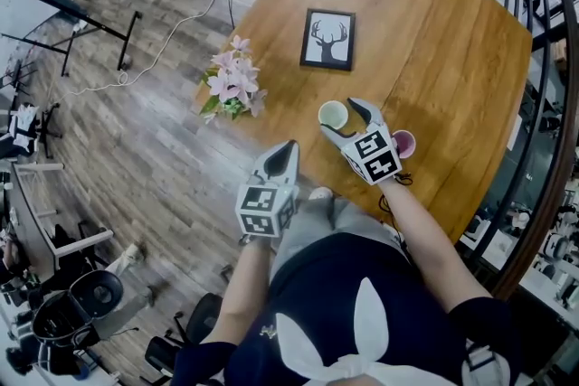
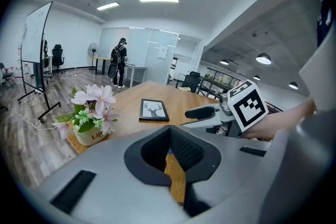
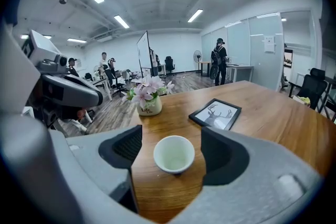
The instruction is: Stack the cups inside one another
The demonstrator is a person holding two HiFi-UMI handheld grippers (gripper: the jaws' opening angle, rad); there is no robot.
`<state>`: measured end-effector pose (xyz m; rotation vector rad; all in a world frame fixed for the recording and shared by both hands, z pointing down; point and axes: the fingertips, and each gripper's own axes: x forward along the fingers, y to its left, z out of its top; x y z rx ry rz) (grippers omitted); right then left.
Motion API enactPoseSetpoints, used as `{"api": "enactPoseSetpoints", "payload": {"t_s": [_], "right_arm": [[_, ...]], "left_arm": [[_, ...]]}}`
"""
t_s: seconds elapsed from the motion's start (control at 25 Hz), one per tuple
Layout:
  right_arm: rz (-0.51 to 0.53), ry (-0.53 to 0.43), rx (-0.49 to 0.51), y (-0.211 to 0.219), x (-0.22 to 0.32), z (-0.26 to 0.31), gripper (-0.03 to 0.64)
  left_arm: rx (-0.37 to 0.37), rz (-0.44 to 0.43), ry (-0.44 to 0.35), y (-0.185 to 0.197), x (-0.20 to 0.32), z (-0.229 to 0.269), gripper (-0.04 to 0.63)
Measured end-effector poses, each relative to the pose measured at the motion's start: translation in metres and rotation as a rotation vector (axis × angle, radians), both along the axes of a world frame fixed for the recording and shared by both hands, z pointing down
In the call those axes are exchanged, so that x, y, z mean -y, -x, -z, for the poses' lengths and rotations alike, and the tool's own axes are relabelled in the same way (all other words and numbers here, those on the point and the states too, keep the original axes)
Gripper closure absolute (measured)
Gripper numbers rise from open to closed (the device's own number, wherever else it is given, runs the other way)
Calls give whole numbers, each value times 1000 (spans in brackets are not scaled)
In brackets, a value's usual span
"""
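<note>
We had the right claw (image 3: 173,150) spread wide, white cup (image 3: 174,153) upright on the surface (image 1: 434,41) dead ahead at 12 o'clock between its pads, untouched, pink cup (image 1: 403,142) at the white one's 4 o'clock, left claw (image 1: 288,149) pressed together, empty, farther off.

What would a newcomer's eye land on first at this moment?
First, the pale green cup, which stands on the wooden table between the open jaws of the right gripper, touched by neither pad. Next come the potted pink flowers at the table's left edge and the framed deer picture lying beyond the cup. A pink cup peeks out just right of the right gripper.
</note>
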<state>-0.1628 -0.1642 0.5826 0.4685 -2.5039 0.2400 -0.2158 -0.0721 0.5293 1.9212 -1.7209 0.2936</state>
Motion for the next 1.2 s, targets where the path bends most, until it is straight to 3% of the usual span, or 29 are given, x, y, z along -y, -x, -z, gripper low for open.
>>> {"api": "enactPoseSetpoints", "payload": {"t_s": [0.72,1.2], "right_arm": [[-118,-118,155,-53,7,91,268],[-210,-124,132,-96,4,90,268]], "left_arm": [[-7,-86,-39,-36,18,16,578],[-5,-190,-47,-65,25,14,578]]}}
